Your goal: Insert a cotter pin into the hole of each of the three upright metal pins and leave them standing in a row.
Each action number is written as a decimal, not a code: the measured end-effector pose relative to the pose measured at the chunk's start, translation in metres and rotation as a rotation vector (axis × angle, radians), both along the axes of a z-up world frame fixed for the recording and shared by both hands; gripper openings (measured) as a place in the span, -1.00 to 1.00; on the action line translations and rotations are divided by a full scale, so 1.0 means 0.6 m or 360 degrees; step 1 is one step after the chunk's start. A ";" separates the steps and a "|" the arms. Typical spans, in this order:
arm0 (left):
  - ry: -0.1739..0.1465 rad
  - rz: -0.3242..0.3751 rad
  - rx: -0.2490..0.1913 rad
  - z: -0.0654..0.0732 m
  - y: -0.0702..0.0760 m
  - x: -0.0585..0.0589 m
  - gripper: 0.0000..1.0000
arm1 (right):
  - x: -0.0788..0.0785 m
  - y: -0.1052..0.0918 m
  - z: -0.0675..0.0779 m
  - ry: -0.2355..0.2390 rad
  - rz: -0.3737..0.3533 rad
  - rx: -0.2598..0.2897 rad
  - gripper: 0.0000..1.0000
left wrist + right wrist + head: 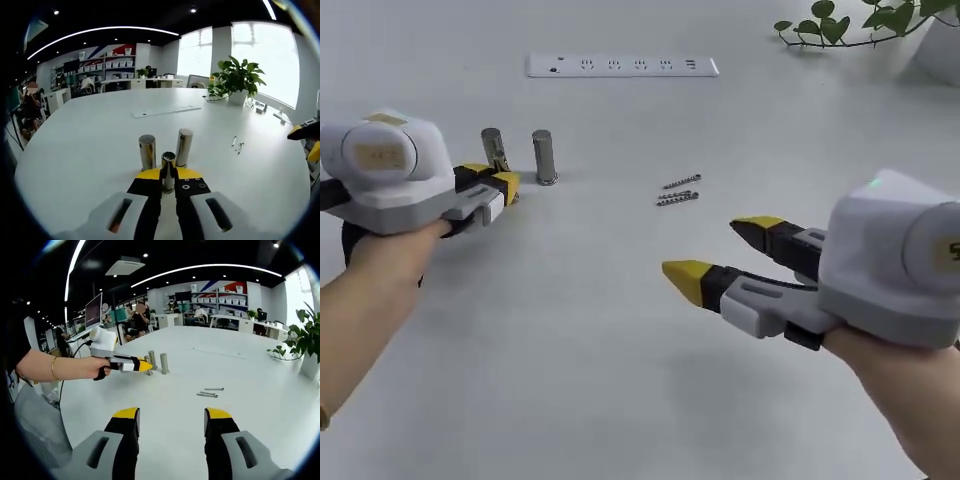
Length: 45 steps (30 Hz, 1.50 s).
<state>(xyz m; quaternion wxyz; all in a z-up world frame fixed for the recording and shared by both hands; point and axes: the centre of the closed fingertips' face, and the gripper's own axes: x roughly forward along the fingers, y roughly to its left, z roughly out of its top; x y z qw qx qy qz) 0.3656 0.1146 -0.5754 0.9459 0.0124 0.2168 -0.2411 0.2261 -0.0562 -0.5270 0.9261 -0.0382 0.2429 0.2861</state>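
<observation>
The nearest metal pin stands upright between the yellow-tipped jaws of my left gripper, which are clamped against its sides. Just beyond it in the left gripper view stand 2 more upright metal pins, the left pin and the right pin, close together but apart, on the white table.

In the head view I see one upright pin right at the tips of the left gripper and another upright pin just to its right. I cannot tell from there which of them is the clamped one. From the right gripper view the left gripper reaches in from the left, with 2 pins standing just past its tips.

The cotter pins lie loose and flat on the table, well to the right of the upright pins and apart from both grippers. They also show in the right gripper view as cotter pins, ahead of the jaws.

My right gripper hovers over the table, nearer me than the cotter pins, with its jaws spread wide and nothing between them; its own view shows the right gripper the same way.

A white power strip lies at the far side of the table, and a potted plant sits at the far right.
</observation>
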 end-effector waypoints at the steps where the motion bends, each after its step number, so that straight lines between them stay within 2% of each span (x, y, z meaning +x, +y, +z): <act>1: 0.0009 0.0017 0.0003 0.000 0.000 -0.001 -0.86 | 0.000 0.000 0.000 0.0001 0.0000 0.0000 -0.04; 3: 0.0036 0.0069 -0.0007 -0.001 0.001 -0.006 -0.86 | -0.001 0.000 0.000 0.0001 0.0001 0.0000 -0.04; 7: 0.0051 0.0158 -0.0006 0.001 -0.001 -0.018 -0.86 | -0.001 0.003 -0.001 0.0007 0.0006 0.0006 -0.05; 11: 0.0011 0.0207 0.0002 0.015 -0.010 -0.032 -0.86 | -0.001 0.007 0.002 -0.0002 0.0016 0.0012 -0.05; 18: 0.0007 0.0276 -0.0022 0.028 -0.034 -0.063 -0.86 | -0.003 0.009 0.003 -0.0001 0.0019 0.0022 -0.05; 20: 0.0026 0.0281 -0.0008 0.026 -0.043 -0.076 -0.86 | -0.005 0.009 0.005 -0.0002 0.0020 0.0025 -0.05; 22: 0.0021 0.0285 0.0020 0.025 -0.048 -0.085 -0.86 | -0.006 0.009 0.006 -0.0005 0.0022 0.0024 -0.05; 28: 0.0047 0.0308 -0.0005 0.021 -0.059 -0.101 -0.86 | -0.011 0.006 0.009 -0.0005 0.0017 0.0034 -0.05; 34: 0.0055 0.0366 -0.0003 0.015 -0.063 -0.114 -0.86 | -0.015 0.002 0.011 -0.0004 0.0007 0.0036 -0.05; 35: 0.0062 0.0369 0.0007 0.013 -0.065 -0.117 -0.86 | -0.015 0.002 0.011 -0.0004 0.0006 0.0038 -0.05; 37: 0.0041 0.0339 0.0062 0.010 -0.071 -0.122 -0.86 | -0.016 0.001 0.012 -0.0006 0.0003 0.0041 -0.06; 45: 0.0086 0.0369 0.0036 -0.007 -0.076 -0.127 -0.86 | -0.016 0.000 0.014 -0.0008 -0.0004 0.0048 -0.06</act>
